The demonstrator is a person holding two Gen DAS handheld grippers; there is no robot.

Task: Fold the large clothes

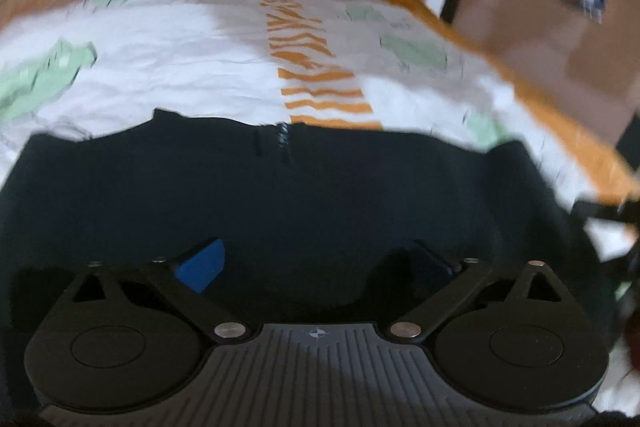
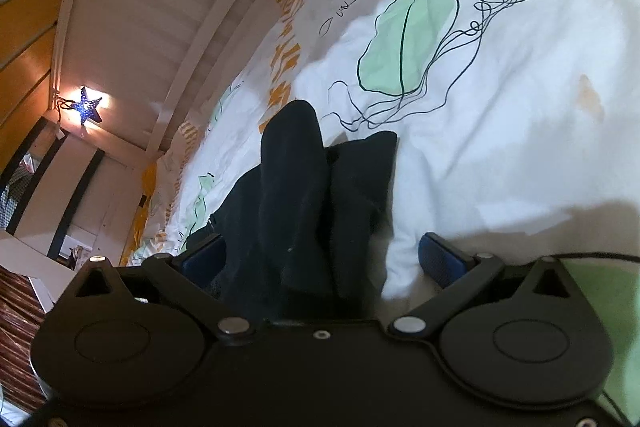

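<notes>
A large dark navy garment point(image 1: 280, 187) lies spread flat on the white patterned bed cover point(image 1: 180, 67), its zipper at the far edge. My left gripper point(image 1: 316, 265) hovers low over the garment's near part, jaws wide open, blue pads apart with nothing pinched between them. In the right wrist view a bunched, folded part of the same dark garment point(image 2: 300, 187) runs between the jaws of my right gripper point(image 2: 320, 259). Those jaws stand wide open; the right pad rests clear of the cloth on the white bed cover point(image 2: 500, 147).
The bed's orange border point(image 1: 520, 75) runs along the right, with brown furniture point(image 1: 552, 27) beyond it. A pale slatted headboard point(image 2: 160, 27) lines the far side. A lit star lamp point(image 2: 87, 105) hangs at its corner. The left wrist view is motion-blurred.
</notes>
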